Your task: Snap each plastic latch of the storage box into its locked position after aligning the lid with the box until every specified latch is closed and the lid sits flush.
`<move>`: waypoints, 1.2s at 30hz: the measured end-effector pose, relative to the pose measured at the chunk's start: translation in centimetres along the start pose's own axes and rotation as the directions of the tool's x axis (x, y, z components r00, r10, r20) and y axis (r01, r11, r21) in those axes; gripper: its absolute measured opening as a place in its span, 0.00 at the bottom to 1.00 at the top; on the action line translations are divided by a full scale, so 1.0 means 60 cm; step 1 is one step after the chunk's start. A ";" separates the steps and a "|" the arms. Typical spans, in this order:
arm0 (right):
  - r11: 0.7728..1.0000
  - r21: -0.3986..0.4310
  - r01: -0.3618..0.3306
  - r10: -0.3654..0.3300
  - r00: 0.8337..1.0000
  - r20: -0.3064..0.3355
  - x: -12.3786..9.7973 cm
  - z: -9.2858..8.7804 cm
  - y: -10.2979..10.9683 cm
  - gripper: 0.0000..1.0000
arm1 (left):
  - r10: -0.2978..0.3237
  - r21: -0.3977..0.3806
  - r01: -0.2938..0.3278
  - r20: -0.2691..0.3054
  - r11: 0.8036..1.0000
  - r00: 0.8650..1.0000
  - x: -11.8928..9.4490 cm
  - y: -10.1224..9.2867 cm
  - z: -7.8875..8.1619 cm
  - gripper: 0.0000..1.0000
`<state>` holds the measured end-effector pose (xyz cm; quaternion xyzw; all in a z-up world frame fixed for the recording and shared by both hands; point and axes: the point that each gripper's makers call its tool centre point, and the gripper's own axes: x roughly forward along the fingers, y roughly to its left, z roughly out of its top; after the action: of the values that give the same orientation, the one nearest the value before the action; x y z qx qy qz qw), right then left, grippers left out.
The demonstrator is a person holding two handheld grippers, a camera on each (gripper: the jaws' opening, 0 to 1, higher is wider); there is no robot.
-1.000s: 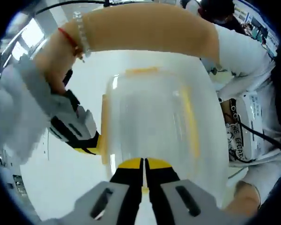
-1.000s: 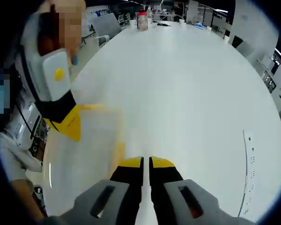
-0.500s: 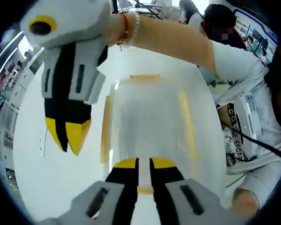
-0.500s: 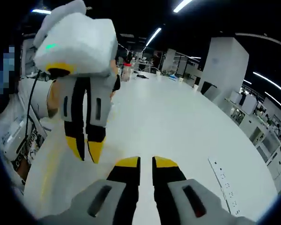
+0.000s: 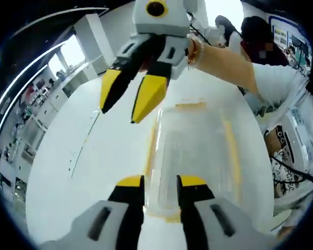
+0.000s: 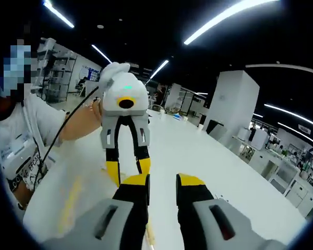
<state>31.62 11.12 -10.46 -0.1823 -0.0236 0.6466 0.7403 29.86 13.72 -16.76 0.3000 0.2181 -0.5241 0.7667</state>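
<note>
While the clear plastic storage box with yellow latches [image 5: 195, 156] sits on the white table [image 5: 83, 172] ahead of the left gripper [image 5: 160, 182], that gripper's jaws stand narrowly apart and empty; the right gripper [image 5: 133, 99] hangs above the box, jaws spread, holding nothing. A careless press could skew the lid or slide the box. Latch positions are blurred, so whether they are locked can't be told.

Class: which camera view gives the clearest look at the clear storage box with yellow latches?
The left gripper view: the storage box lies in full ahead of the left claw, lid and yellow edges visible. The right gripper view catches just a blurred pale corner with a yellow streak.
</note>
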 end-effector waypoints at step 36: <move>0.821 0.092 0.564 -0.571 0.814 0.108 -0.273 -0.020 0.055 0.29 | 0.799 -0.388 -0.699 0.262 0.601 0.541 -0.321 0.046 -0.124 0.42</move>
<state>26.12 -4.69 -9.30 -0.1037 -0.1075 0.4074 0.9010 25.42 32.54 -9.00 0.1534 -0.0378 -0.1626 0.9740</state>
